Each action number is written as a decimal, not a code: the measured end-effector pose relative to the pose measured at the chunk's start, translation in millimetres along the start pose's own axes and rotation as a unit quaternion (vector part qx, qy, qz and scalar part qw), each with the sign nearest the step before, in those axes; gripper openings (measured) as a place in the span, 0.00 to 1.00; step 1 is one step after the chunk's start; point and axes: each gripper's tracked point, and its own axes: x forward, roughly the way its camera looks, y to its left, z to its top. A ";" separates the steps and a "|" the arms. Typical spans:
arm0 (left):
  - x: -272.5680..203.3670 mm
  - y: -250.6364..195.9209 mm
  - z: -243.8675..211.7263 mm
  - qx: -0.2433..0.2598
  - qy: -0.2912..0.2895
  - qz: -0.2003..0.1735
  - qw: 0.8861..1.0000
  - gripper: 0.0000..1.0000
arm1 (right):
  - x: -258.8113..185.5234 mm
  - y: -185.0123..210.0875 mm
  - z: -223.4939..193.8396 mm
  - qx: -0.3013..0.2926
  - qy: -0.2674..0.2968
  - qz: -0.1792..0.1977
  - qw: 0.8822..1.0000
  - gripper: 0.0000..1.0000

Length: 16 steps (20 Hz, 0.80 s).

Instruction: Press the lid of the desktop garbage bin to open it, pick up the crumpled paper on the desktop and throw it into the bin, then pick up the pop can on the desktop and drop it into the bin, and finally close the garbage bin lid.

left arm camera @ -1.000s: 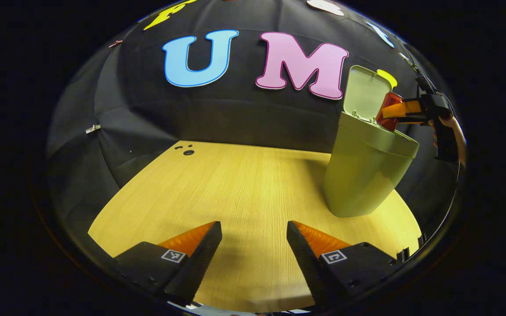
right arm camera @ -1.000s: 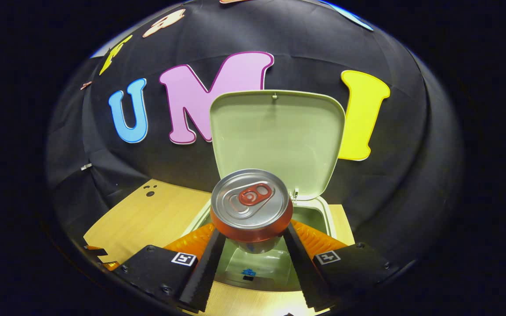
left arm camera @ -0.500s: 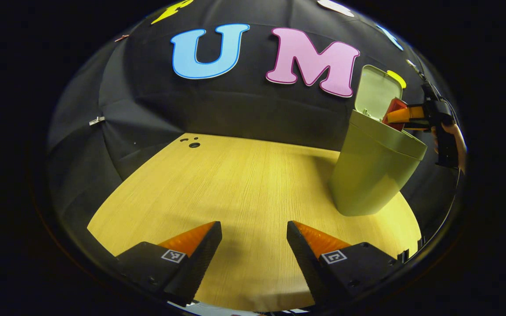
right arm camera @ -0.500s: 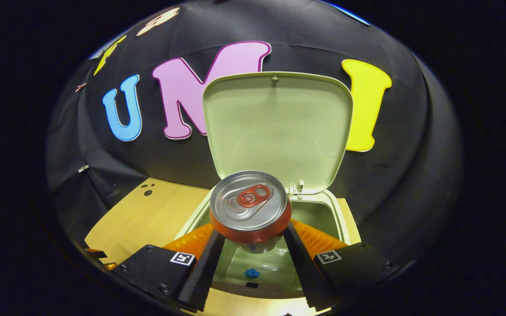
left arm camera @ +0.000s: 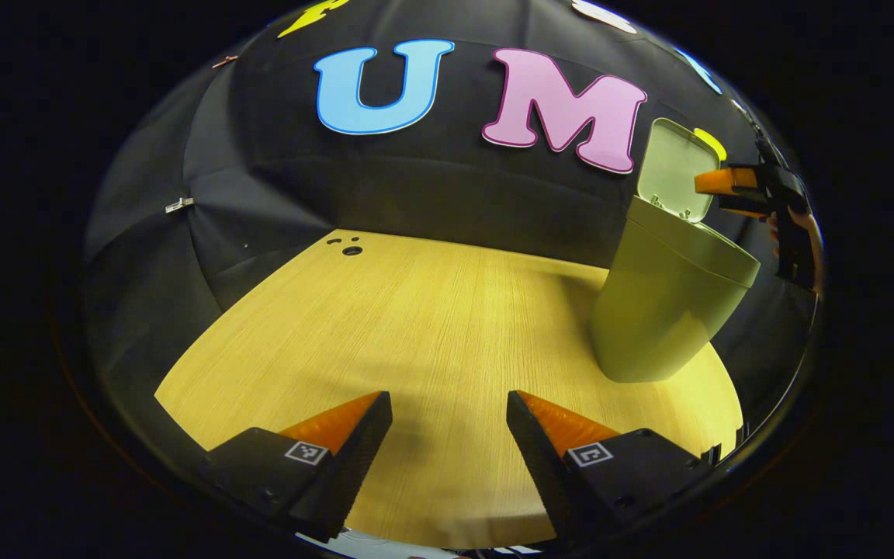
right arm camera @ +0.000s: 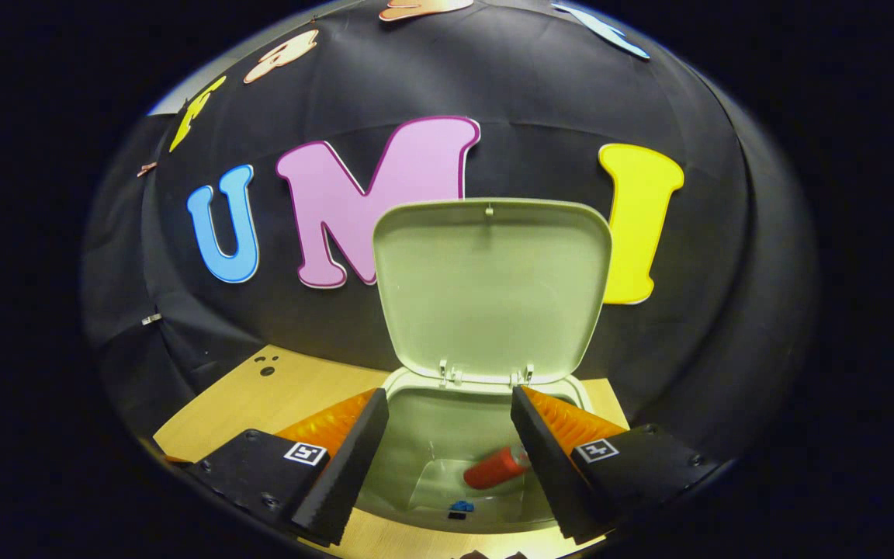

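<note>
Black cloth walls close off the booth behind a pale wood table point(left arm camera: 416, 326). In the left gripper view the bin point(left arm camera: 668, 310) is seen standing on the table toward its far right side, its lid point(left arm camera: 676, 171) swung up and standing nearly upright at the back. The left gripper point(left arm camera: 449, 435) is held low over bare tabletop, well apart from the bin, with its fingers spread and nothing between them.

In the same view the right gripper point(left arm camera: 726, 190) is seen above the bin's mouth, just beside the raised lid, held by a hand point(left arm camera: 792, 233) (only partly visible at the edge).

In the right gripper view the right gripper point(right arm camera: 449, 450) is poised over the bin point(right arm camera: 478, 435), fingers parted and empty. The lid point(right arm camera: 491, 287) is seen from its inner face, hinged at the rear rim. The can point(right arm camera: 496, 467) is lying on its side at the bottom of the bin, near the right finger as seen here. A small blue scrap point(right arm camera: 460, 506) is noted on the bin floor in front of it. The crumpled paper cannot be made out inside.
</note>
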 end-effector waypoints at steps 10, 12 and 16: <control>-8.0 -4.5 -16.6 0.001 0.010 0.007 1.000 0.96 | -10.4 -4.7 108.3 -0.015 -0.083 -0.002 0.996 0.99; -9.3 -3.5 -21.4 0.001 0.014 0.010 1.000 0.96 | -5.8 -10.0 127.3 -0.034 -0.096 -0.011 0.995 0.99; -12.5 2.7 -25.9 -0.006 0.019 0.021 1.000 0.96 | 10.1 -10.5 161.3 -0.041 -0.113 -0.015 0.993 0.99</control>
